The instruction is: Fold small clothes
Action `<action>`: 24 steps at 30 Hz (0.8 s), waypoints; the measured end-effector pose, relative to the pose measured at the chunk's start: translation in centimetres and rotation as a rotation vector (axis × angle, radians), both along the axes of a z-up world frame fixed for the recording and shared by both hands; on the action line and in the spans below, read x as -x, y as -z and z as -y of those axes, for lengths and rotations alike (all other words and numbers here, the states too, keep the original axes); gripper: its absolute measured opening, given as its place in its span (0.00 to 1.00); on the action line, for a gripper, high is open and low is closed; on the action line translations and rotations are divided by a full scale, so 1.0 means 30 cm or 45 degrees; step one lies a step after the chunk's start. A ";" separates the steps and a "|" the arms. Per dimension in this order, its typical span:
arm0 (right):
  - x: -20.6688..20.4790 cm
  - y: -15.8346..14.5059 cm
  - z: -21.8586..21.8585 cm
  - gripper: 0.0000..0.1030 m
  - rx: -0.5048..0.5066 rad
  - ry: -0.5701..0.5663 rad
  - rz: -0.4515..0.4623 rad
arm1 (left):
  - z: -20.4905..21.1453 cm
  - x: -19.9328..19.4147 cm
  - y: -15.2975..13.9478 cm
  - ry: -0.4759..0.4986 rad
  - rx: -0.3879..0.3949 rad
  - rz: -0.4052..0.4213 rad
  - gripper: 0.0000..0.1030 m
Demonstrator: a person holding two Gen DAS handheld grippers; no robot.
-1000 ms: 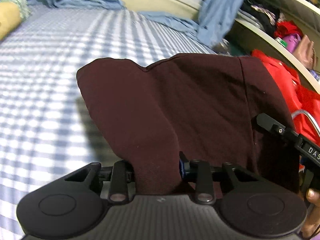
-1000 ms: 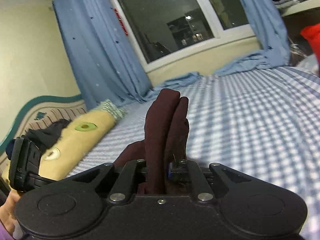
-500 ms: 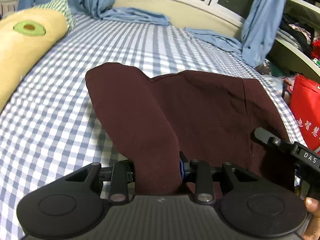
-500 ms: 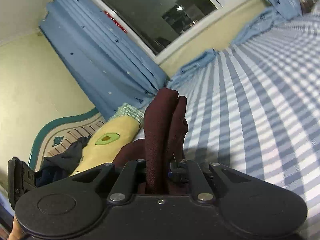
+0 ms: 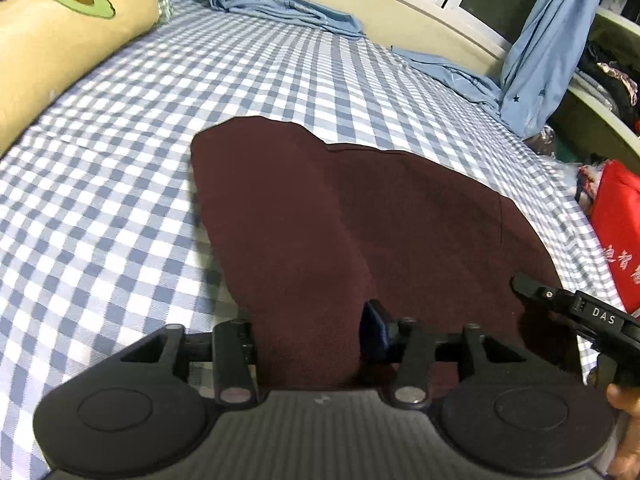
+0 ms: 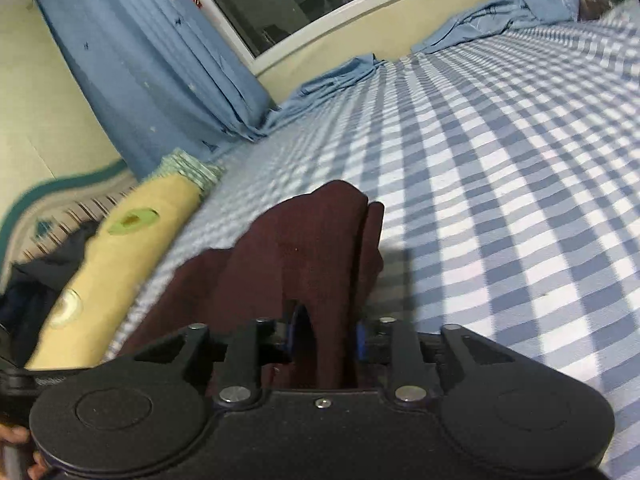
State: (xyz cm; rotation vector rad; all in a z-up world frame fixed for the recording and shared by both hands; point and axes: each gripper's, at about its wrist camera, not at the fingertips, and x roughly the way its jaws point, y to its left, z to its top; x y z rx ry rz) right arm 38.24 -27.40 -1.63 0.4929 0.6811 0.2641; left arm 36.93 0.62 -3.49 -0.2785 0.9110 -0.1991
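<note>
Lowered since a second ago — garment (image 5: pixel 360 232) now nearer the bed (image 5: pixel 120 200), draping onto it. Left gripper (image 5: pixel 308 344) and right gripper (image 6: pixel 324 340) both clamped on its near edge. Risk: uneven release — fold skews, layers bunch.

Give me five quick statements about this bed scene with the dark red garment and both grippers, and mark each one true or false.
1. The left gripper is shut on the maroon garment. True.
2. The right gripper is open and holds nothing. False: a bunched fold of the same garment runs between its fingers.
3. The bed sheet is blue-and-white checked. True.
4. The avocado-print pillow lies on top of the garment. False: it lies apart from it, along the sheet's far left side.
5. The curtains are red. False: they are blue; the red thing is a bag beside the bed.
</note>
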 end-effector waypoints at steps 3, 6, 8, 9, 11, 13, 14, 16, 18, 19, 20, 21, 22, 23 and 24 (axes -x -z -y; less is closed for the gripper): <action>0.013 0.008 0.001 0.45 0.040 -0.002 -0.012 | 0.003 0.015 -0.005 -0.028 -0.035 -0.007 0.78; 0.042 0.005 0.000 0.66 0.096 -0.003 0.002 | 0.000 0.034 -0.008 -0.053 -0.051 -0.007 0.85; 0.062 -0.002 0.000 0.76 0.124 0.001 0.016 | -0.005 0.054 -0.012 -0.089 -0.061 -0.011 0.94; 0.074 -0.006 -0.001 0.82 0.135 0.005 0.022 | -0.008 0.069 -0.017 -0.109 -0.064 -0.007 0.94; 0.102 -0.016 -0.002 0.87 0.156 0.003 0.043 | -0.012 0.103 -0.032 -0.123 -0.073 0.008 0.96; 0.129 -0.032 -0.013 0.93 0.196 -0.001 0.072 | -0.014 0.147 -0.048 -0.137 -0.095 0.028 0.97; 0.144 -0.040 -0.021 0.93 0.215 -0.006 0.086 | -0.014 0.169 -0.054 -0.143 -0.106 0.041 0.97; 0.178 -0.056 -0.041 0.97 0.258 -0.033 0.123 | -0.010 0.233 -0.067 -0.146 -0.125 0.090 0.99; 0.213 -0.065 -0.065 0.99 0.317 -0.070 0.151 | -0.004 0.287 -0.075 -0.152 -0.135 0.135 0.99; 0.228 -0.065 -0.076 0.99 0.345 -0.089 0.160 | 0.001 0.311 -0.076 -0.157 -0.140 0.156 0.99; 0.243 -0.062 -0.085 0.99 0.370 -0.109 0.165 | 0.008 0.331 -0.072 -0.166 -0.160 0.173 0.99; 0.256 -0.055 -0.096 0.99 0.396 -0.131 0.163 | 0.020 0.346 -0.066 -0.177 -0.197 0.185 0.99; 0.267 -0.047 -0.100 0.99 0.413 -0.144 0.156 | 0.031 0.356 -0.061 -0.183 -0.230 0.197 0.99; 0.273 -0.037 -0.104 0.99 0.434 -0.151 0.141 | 0.044 0.366 -0.052 -0.182 -0.260 0.214 0.99; 0.275 -0.025 -0.106 0.99 0.454 -0.147 0.123 | 0.053 0.372 -0.043 -0.174 -0.280 0.227 0.99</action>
